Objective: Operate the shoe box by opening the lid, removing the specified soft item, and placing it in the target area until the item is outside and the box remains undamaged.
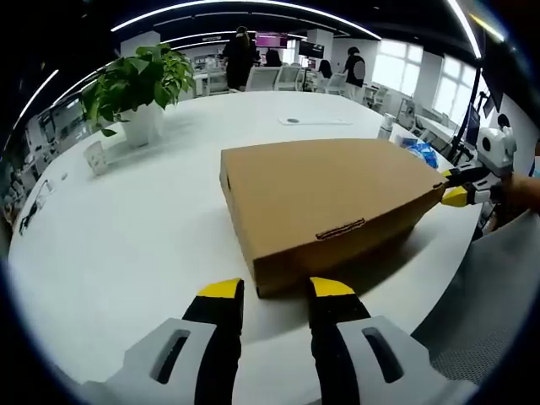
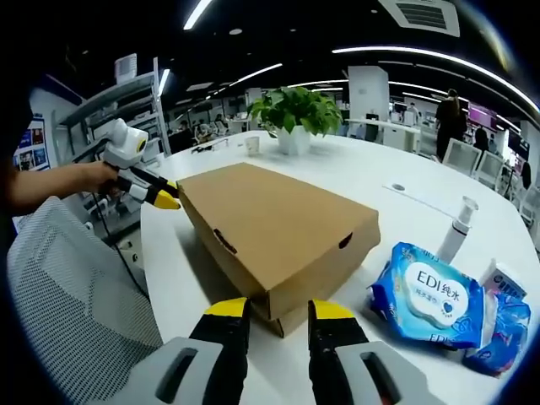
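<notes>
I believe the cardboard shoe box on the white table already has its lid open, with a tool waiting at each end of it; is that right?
Not quite: the shoe box lid is closed, lying flat on the box, as the right gripper view shows. The rest holds: it sits on the white table, with the left tool at one end and the right tool at the other.

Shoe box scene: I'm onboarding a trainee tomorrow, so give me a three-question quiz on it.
1. True or false: the box lid is shut.
2. What stands behind the box in the left gripper view? A) plant B) kettle C) lamp
3. Fill in: in the right gripper view, the blue packs lie beside the box on the white ____.

Key: 1 true; 2 A, the plant; 3 table. Both tools, left and right, are open at box corners.
</notes>
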`<state>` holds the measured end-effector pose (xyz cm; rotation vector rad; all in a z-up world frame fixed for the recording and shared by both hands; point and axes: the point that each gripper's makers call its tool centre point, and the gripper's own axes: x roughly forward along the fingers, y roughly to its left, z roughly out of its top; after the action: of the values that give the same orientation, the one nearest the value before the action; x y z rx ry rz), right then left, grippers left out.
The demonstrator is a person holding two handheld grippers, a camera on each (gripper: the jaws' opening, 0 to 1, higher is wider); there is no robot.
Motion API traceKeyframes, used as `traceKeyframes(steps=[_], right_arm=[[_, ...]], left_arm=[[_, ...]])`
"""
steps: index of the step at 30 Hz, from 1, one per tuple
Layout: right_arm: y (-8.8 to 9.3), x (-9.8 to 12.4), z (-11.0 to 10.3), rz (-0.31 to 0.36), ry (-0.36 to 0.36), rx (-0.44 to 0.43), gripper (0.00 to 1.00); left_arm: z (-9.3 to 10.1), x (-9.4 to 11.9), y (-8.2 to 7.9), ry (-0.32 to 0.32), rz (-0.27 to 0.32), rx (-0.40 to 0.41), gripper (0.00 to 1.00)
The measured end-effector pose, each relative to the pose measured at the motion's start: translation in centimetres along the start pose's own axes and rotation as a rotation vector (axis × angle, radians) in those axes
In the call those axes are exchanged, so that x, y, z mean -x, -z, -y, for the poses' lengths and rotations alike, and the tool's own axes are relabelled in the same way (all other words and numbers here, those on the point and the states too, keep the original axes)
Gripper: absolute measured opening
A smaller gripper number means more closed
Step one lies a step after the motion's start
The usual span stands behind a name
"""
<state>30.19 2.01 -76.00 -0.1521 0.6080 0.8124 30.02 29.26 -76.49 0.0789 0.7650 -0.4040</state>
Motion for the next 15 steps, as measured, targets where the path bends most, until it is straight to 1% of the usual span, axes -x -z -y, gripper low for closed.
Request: traceKeyframes(steps=[6,8,11,15], right_arm=[[-1.3,0.3,-0.3,0.033,-0.002,0.013,0.25],[-1.5,0.1,-0.3,0.035,0.0,0.028,0.25],[-1.5,-0.2,-0.6,0.034,-0.006,0.029,0.24],[-1.3,-0.4,-0.5,0.026,0.0,0.039,0.24]], left_arm=[[0.2,0.4,-1.4,0.01,0.023,-0.034,0.3],[0.2,0.2,-1.3,0.012,0.009,-0.064,0.3],[0.3,0.0,-1.3,0.022,0.007,-0.076,0.27],[0.6,-0.2,-1.2,0.028,0.009,-0.08,0.3]])
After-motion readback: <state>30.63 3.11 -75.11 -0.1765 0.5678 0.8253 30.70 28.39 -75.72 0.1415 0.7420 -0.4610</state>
